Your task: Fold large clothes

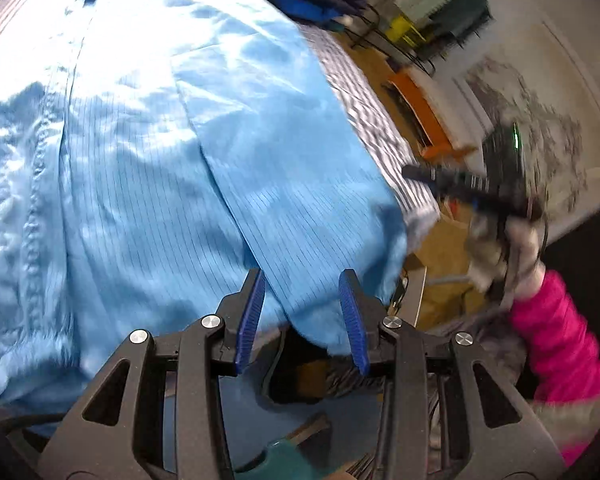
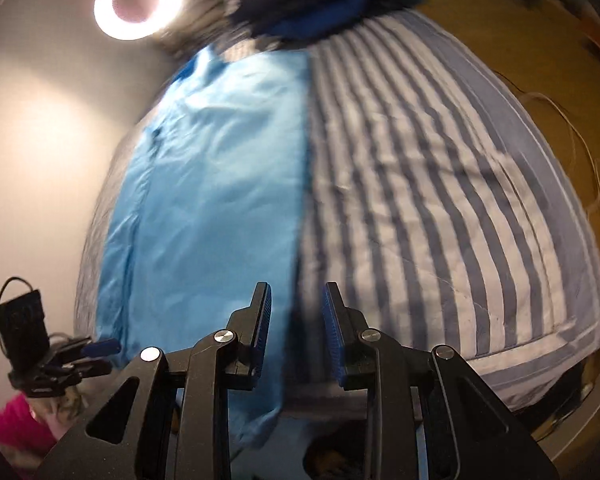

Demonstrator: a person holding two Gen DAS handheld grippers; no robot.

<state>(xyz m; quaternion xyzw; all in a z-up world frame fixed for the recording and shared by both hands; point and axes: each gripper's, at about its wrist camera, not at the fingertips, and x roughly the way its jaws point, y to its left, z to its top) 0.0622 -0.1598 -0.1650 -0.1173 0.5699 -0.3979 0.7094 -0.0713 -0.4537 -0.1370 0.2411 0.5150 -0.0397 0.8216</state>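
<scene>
One blue garment [image 1: 160,152] lying on the striped bed [image 2: 440,184], left gripper [image 1: 306,320] gaping over its hem, gripping nothing, right gripper [image 2: 298,332] hovering part-open, empty, one dark clothes pile [image 2: 320,0] sitting at the bed's far end.

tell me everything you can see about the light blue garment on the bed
The light blue garment is thin, slightly shiny fabric with fine dark pinstripes, long seams and a puckered stitched strip. It lies spread out, wrinkled, on the striped bedding, its near end hanging over the bed's edge. The left tongs stand open around that end without gripping it.
</scene>
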